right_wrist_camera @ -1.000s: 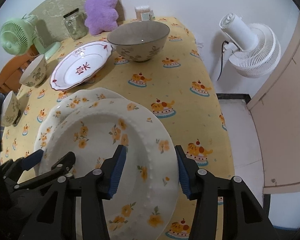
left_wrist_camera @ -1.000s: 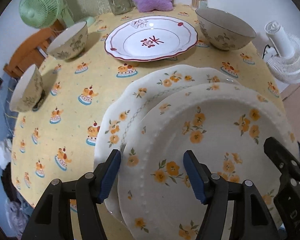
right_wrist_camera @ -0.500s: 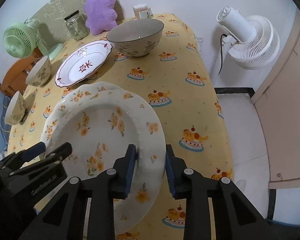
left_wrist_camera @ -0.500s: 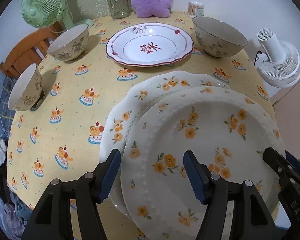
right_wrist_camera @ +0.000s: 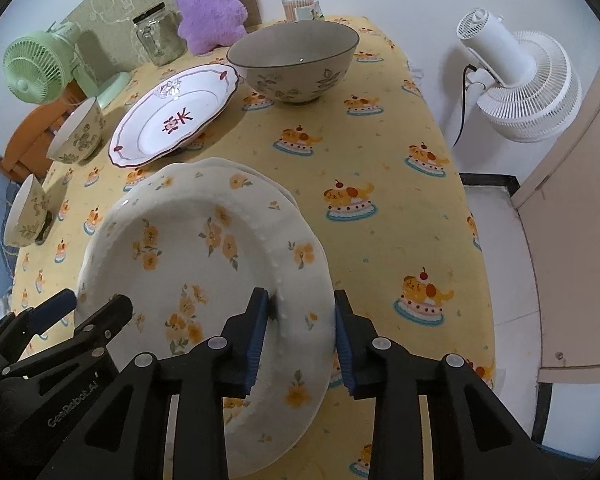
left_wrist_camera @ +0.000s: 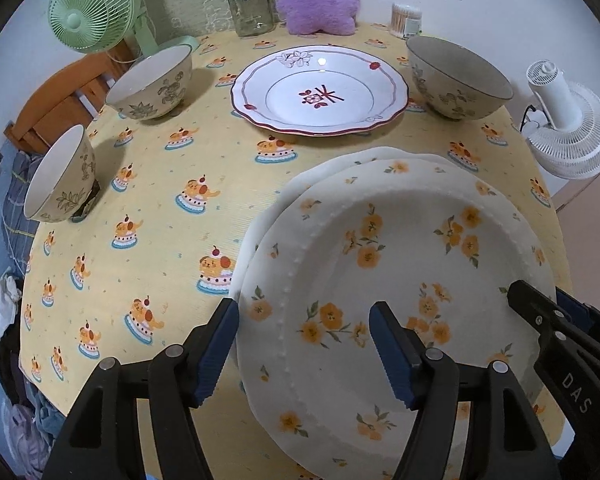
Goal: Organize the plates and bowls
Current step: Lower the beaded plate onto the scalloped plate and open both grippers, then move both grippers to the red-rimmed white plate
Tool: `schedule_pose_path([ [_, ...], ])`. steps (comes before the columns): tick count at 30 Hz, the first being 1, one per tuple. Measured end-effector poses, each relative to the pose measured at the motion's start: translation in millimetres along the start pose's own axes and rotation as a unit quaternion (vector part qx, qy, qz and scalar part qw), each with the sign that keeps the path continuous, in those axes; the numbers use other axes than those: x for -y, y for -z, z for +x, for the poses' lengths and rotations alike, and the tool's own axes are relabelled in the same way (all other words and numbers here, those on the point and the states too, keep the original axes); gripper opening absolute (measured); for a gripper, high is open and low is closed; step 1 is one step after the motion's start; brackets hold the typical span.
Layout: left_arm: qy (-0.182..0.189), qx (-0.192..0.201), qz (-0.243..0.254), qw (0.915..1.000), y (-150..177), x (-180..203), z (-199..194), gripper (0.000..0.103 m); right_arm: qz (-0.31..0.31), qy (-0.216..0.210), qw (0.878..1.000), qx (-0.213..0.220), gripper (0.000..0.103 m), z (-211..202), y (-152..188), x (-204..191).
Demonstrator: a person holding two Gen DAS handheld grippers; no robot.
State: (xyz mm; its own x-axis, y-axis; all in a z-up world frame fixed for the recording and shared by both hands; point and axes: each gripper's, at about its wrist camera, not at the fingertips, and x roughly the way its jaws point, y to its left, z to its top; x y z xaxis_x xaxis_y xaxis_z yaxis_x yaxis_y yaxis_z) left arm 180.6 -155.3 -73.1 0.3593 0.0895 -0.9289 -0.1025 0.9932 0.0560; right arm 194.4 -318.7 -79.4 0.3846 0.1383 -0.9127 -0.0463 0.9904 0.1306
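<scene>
The flower plate (left_wrist_camera: 400, 280) lies on top of another plate (left_wrist_camera: 340, 168), and it hides nearly all of that one; only a thin white edge peeks out at the back and the left. Both plates sit on the yellow tablecloth (left_wrist_camera: 160, 200) at the near right part of the table. The near edge of the flower plate is covered by the black tongs. No hands can be seen, only the tools. The left gripper (left_wrist_camera: 304, 344) points steeply down, and its blue pads are spread wide on both sides of the plate's left rim, with space around them. The right gripper (right_wrist_camera: 300, 332) points steeply down too. Its jaws have just opened a little, and the right rim of the flower plate is between them; the left pad looks like it touches the rim, but I cannot tell if they pinch it. White letters on the right tongs read "DAS", and the left tongs read "GeoRobot.AI", though that is hard to read. The red-edged plate (left_wrist_camera: 318, 92) farther back has a red mark in its middle.
</scene>
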Motion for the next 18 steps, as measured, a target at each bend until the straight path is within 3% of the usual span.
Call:
schedule_pose_path([
  [12, 0.034, -0.001, 0.015, 0.9993, 0.1, -14.1, -4.4, 0.070, 0.005, 0.024, 1.000, 0.000, 0.045, 6.8, -1.9, -7.7],
  [16, 0.056, 0.003, 0.029, 0.9980, 0.2, -23.6, -8.5, 0.070, 0.023, 0.030, 0.999, 0.015, 0.065, -5.7, 3.6, -15.5],
  [18, 0.063, 0.007, 0.038, 0.9973, -0.7, -27.7, -11.4, 0.070, 0.027, 0.044, 0.998, 0.025, 0.066, -14.1, 7.2, -22.5],
])
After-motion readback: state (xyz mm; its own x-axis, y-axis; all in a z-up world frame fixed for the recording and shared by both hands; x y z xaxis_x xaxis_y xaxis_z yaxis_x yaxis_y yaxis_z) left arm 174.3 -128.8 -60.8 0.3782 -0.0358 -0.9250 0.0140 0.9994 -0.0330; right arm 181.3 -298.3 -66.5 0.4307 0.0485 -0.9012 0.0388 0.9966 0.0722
